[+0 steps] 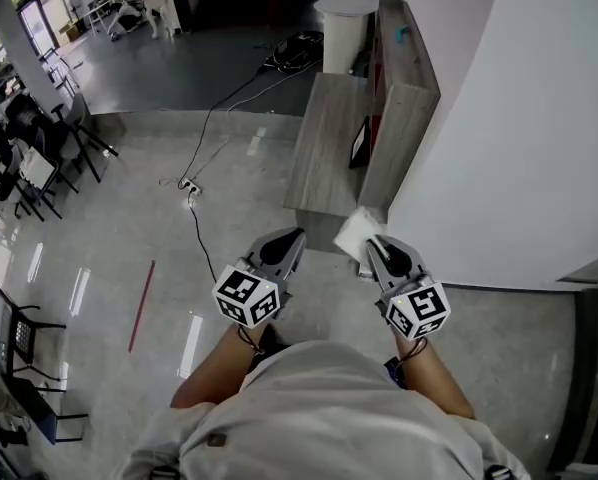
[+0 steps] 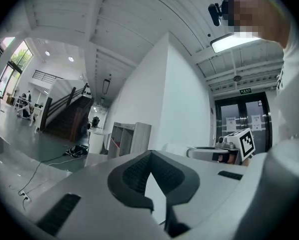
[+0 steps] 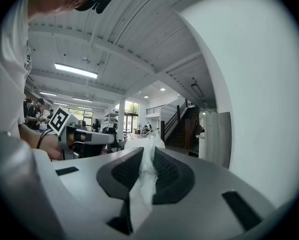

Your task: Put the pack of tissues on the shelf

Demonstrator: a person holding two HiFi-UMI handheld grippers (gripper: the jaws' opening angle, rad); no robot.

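Tissue pack (image 1: 357, 233) is held up in the air, over the floor and just short of the shelf, not yet on it. A big white wall (image 1: 519, 118) is seen on the right and a shiny grey floor (image 1: 129, 228) on the left. The wooden shelf (image 1: 407, 88) is stood against the wall, straight ahead, with a low grey cabinet (image 1: 324, 148) just beside it. Both grippers are held level and pointed at the shelf, most likely so that the pack can be carried there. The right gripper (image 1: 372, 244) is closed tight on the pack, and the soft wrapper is squashed between its jaws. The left gripper (image 1: 297, 236) is closed too, tips touching, with nothing in it, so it is judged not to be needed for now. A thin black cable (image 1: 201, 238) is laid across the floor. The inside of the shelf is mostly hidden from above, so a free spot cannot be made out. Part of the pack is hidden behind the right gripper.
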